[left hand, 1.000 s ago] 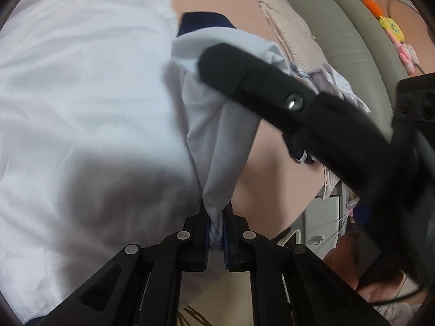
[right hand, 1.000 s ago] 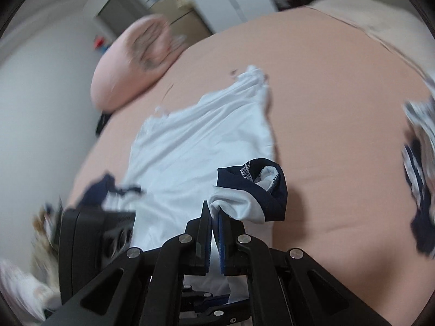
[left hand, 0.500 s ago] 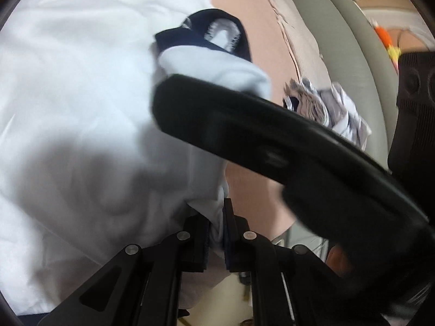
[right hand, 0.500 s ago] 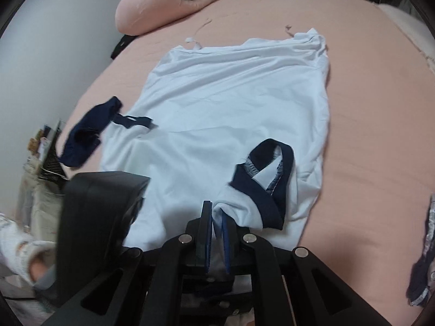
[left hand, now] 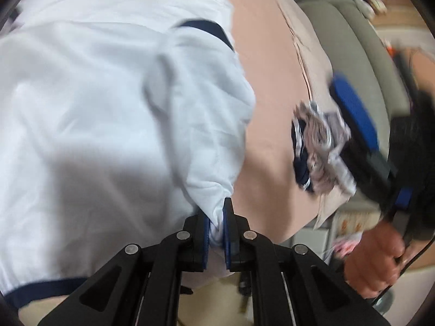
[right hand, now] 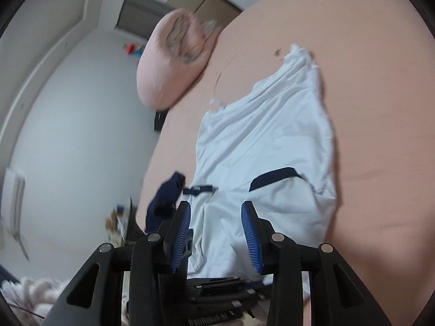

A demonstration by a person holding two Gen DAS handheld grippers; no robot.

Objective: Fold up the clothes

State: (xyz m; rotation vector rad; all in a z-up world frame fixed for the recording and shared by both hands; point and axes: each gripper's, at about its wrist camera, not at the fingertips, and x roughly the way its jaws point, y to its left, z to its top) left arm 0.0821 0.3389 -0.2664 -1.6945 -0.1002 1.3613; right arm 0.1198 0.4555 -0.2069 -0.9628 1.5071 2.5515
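Your left hand-held gripper (left hand: 216, 226) is clamped on a bunched edge of the white shirt (left hand: 103, 103), which lies spread on the pink bed (right hand: 375, 87). One sleeve, with its navy cuff (right hand: 274, 178), lies folded in over the shirt's body. Your right hand-held gripper (right hand: 216, 237) is opening, its blue pads (right hand: 248, 233) apart with nothing pinched between them, the shirt lying beyond them. A pink pillow (right hand: 174, 65) sits at the bed's far end, and a small heap of patterned clothes (left hand: 318, 146) lies near the bed's edge.
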